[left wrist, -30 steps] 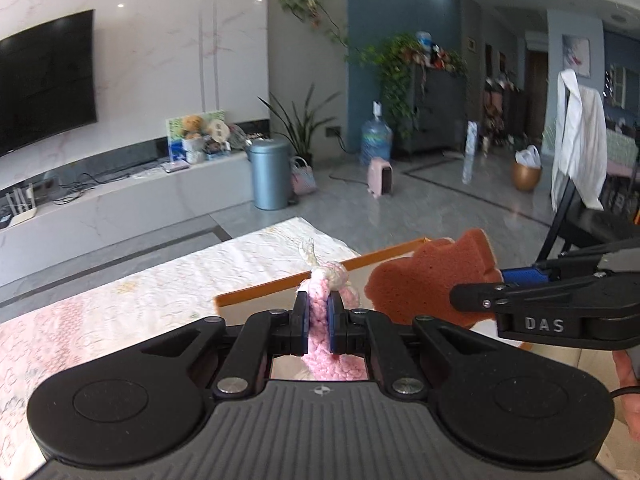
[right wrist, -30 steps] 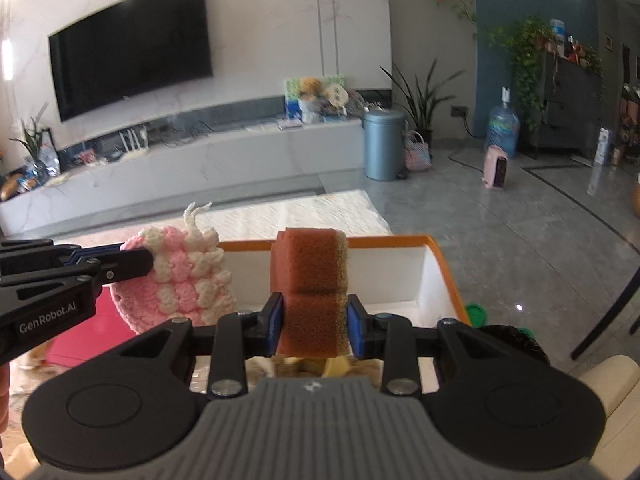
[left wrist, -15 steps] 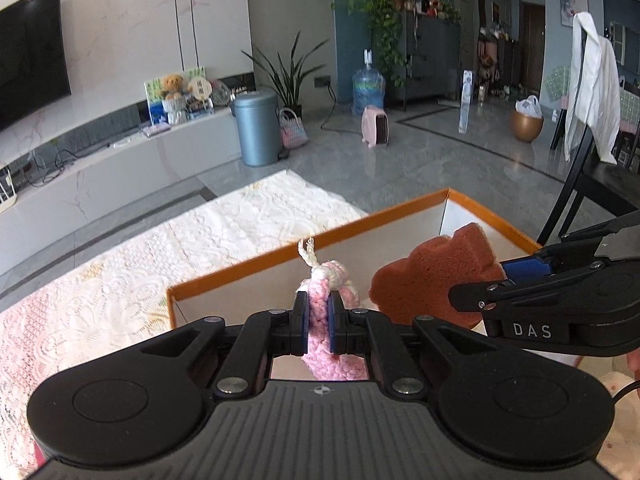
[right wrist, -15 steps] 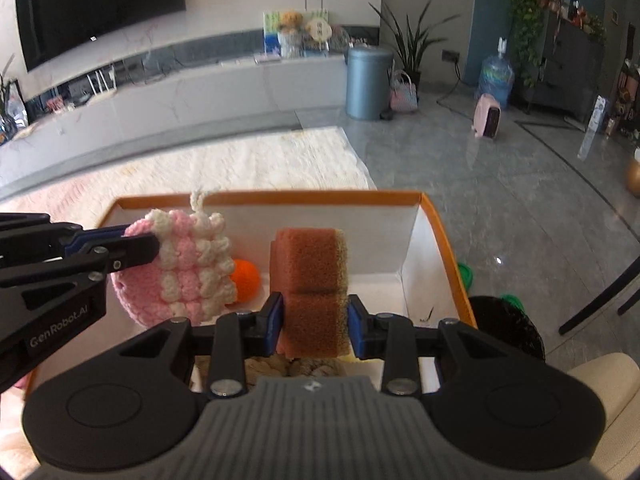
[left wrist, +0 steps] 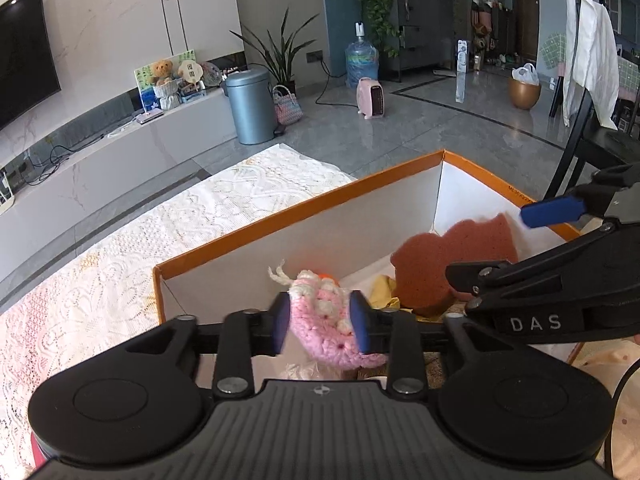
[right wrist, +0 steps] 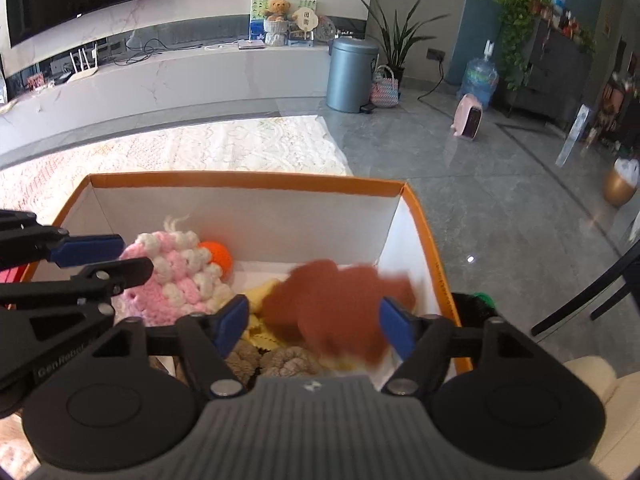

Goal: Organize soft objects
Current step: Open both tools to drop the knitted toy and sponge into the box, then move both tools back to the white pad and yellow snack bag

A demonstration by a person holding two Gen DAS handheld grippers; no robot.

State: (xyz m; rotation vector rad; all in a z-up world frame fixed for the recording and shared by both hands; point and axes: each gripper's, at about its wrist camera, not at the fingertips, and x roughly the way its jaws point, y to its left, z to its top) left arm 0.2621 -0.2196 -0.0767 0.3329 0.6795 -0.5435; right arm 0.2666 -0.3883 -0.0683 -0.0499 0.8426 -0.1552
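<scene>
Both your grippers over the orange-rimmed box [right wrist: 244,179], jaws just opened.

Your left gripper [left wrist: 320,322] stands spread; the pink crochet piece [left wrist: 326,332] sits between its pads, no longer squeezed, above the box's contents. Your right gripper [right wrist: 314,322] is spread wide; the brown sponge [right wrist: 336,312], blurred, lies loose between the pads inside the box. An orange ball [right wrist: 216,254], yellow cloth [right wrist: 260,294] and brown knitted pieces [right wrist: 276,358] lie at the bottom.

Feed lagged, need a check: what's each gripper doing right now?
Left gripper: jaws just opened, pink crochet piece loose between them.
Right gripper: jaws just opened, brown sponge released.
</scene>
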